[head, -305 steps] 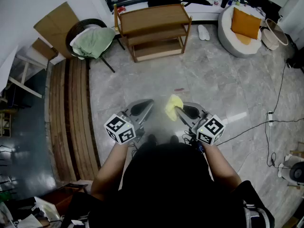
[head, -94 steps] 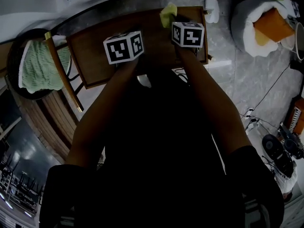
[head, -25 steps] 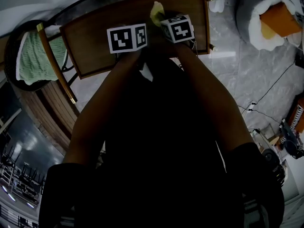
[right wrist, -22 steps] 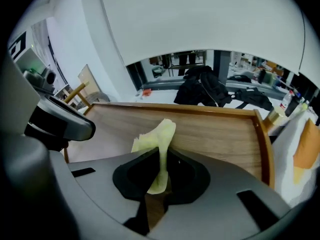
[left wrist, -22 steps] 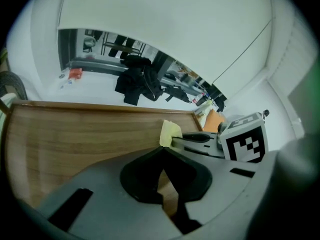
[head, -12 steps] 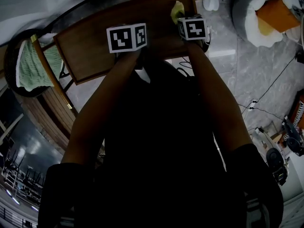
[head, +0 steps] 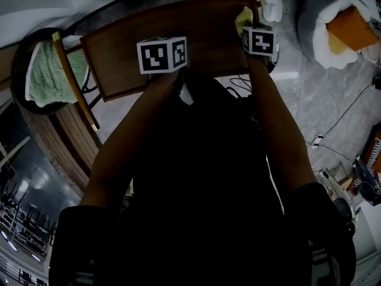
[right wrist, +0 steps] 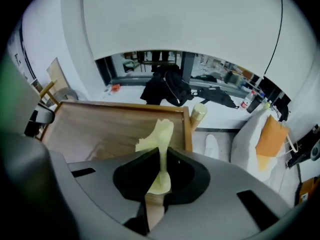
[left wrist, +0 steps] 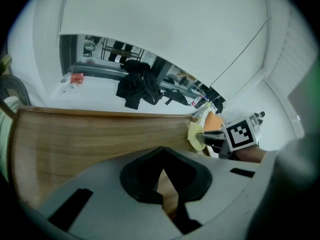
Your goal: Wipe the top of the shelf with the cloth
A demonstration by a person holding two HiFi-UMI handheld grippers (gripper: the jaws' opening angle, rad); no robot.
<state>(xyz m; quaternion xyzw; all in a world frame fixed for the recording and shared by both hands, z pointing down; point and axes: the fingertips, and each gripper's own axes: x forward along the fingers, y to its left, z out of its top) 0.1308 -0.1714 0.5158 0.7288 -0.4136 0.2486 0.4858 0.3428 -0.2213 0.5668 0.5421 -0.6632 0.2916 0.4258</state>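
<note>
Right gripper (right wrist: 161, 156): jaws pinched tight on the cloth (right wrist: 159, 131), gripped at a fold, with the free end sticking up. Head view: cloth at upper right, at the right end of the shelf top (head: 202, 25); contact unclear. Left gripper (left wrist: 163, 154): jaws together, empty, low over the shelf top. The cloth looks light and limp and likely bunches, so gripping a gathered fold seems adequate.
</note>
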